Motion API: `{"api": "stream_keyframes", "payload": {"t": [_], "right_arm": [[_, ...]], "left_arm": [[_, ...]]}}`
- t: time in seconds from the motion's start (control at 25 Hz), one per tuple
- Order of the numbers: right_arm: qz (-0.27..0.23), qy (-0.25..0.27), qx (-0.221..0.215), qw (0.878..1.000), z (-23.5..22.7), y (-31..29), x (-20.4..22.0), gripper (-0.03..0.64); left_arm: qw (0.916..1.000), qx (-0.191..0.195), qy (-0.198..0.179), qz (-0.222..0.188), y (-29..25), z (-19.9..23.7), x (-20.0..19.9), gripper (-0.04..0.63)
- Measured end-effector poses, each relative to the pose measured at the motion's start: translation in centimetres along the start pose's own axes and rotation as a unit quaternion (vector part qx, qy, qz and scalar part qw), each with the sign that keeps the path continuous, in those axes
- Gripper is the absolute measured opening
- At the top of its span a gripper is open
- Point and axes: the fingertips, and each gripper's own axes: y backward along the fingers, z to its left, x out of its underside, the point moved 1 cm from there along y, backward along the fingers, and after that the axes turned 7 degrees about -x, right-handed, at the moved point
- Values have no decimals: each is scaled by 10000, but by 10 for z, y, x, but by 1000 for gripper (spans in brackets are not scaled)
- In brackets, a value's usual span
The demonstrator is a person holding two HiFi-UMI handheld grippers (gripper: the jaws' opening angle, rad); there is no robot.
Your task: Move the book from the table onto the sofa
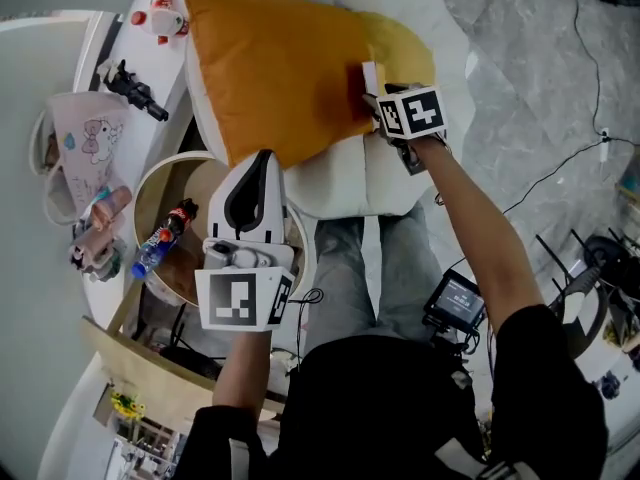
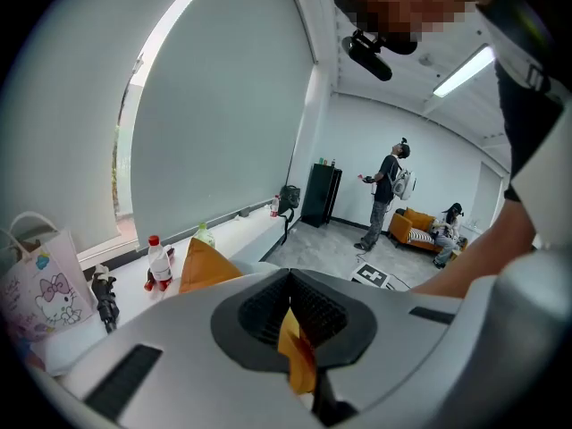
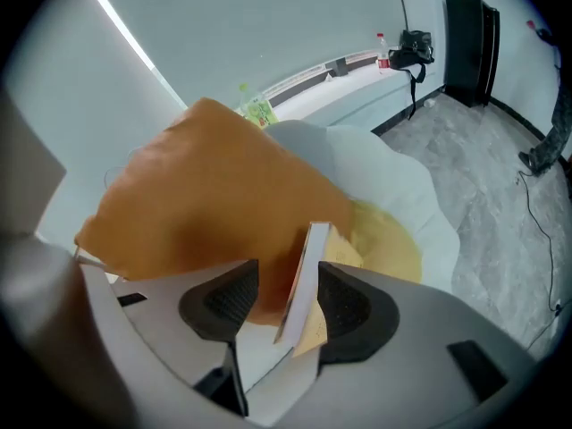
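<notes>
The book (image 1: 372, 76) (image 3: 300, 280) is standing on its edge on the white sofa (image 1: 410, 8) (image 3: 402, 177), slightly tilted. It is sitting at the right edge of the big orange cushion (image 1: 270, 68) (image 3: 206, 195) (image 2: 207, 266), where that cushion is meeting a yellow cushion (image 1: 405, 48) (image 3: 389, 239). Its pale page edge is facing the right gripper view and its tan cover is facing right.

The right tongs (image 1: 378, 96) (image 3: 288, 295) are hanging over the book with the jaws spread wide. The book is sitting in the gap between them. One pad is standing clearly apart from the page edge, the other is lying close by the tan cover, and neither is squeezing it. The person's right forearm (image 1: 480, 228) is reaching out over the sofa's near side.

The left tongs (image 1: 262, 163) (image 2: 288, 280) are hovering nearer, above the round table (image 1: 150, 183) to the left of the sofa, and are pointing at the orange cushion's near edge. Their jaws are pressed together at the tips and are pinching nothing; only a sliver of orange is showing through the slit behind the tips.

A bottle (image 1: 165, 236) with a red cap is lying on the round table. Further left, a white ledge (image 1: 60, 58) is carrying a pink cartoon bag (image 1: 85, 133) (image 2: 45, 293) and a black toy (image 1: 135, 90) (image 2: 105, 298). Far across the room, in the left gripper view, one person (image 2: 389, 195) is standing.
</notes>
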Motion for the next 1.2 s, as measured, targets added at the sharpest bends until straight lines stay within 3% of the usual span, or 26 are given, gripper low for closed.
{"api": "stream_keyframes", "payload": {"t": [0.2,0.36,0.52,0.72,0.92,1.2], "right_arm": [[-392,374,11,9985,15,72,-22,190],[-1016,692,116,9923,22,148,-55,136],[-1605,1161,400,9794,31,249,-75,41],[-2282,1687,654,9567,41,371,-84,24],[-2960,1531,824,9392,37,468,-70,23],[-3593,878,1065,9229,25,533,-31,21]], "left_arm": [[9990,254,-355,-88,14,-14,-32,6],[9969,275,-611,-411,27,-23,-78,6],[9943,269,-808,-644,46,-50,-119,6],[9912,305,-884,-933,65,-87,-157,6],[9896,388,-823,-1114,77,-124,-184,6],[9858,657,-871,-1274,82,-158,-201,6]]}}
